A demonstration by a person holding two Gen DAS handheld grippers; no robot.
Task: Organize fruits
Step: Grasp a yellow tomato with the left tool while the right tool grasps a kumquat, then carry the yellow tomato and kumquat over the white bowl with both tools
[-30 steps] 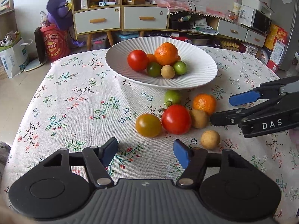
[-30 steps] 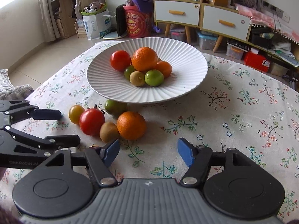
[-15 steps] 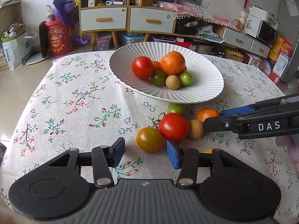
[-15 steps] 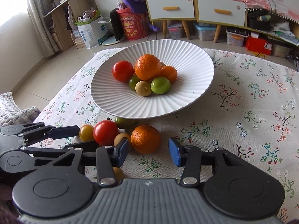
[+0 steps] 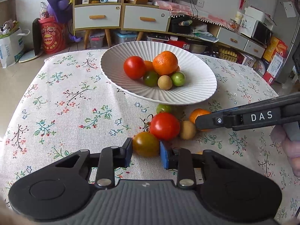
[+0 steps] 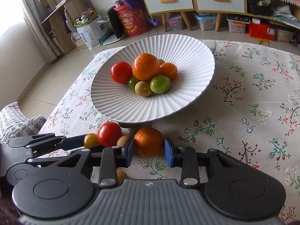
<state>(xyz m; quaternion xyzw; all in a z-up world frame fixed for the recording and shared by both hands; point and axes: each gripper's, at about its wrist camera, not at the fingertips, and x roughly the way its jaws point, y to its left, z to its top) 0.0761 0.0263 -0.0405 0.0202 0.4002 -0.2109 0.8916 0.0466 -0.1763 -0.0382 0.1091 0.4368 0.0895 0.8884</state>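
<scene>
Left gripper (image 5: 145, 152) sits low on the floral tablecloth (image 5: 75, 103), blue pads touching both sides of a small olive-orange round tomato (image 5: 145, 144) & pinching it. Right gripper (image 6: 149, 152) brackets a round orange mandarin (image 6: 148, 141): left pad touches the peel, right pad shows a sliver of gap, so fingers are spread around it, not clamped. Both fruits lie on the cloth just in front of the white ribbed ceramic bowl (image 5: 196, 86), beside a glossy red tomato (image 5: 164, 126) and a tan round fruit (image 5: 187, 129). Bowl holds more fruit incl. a big orange (image 5: 165, 62)
</scene>
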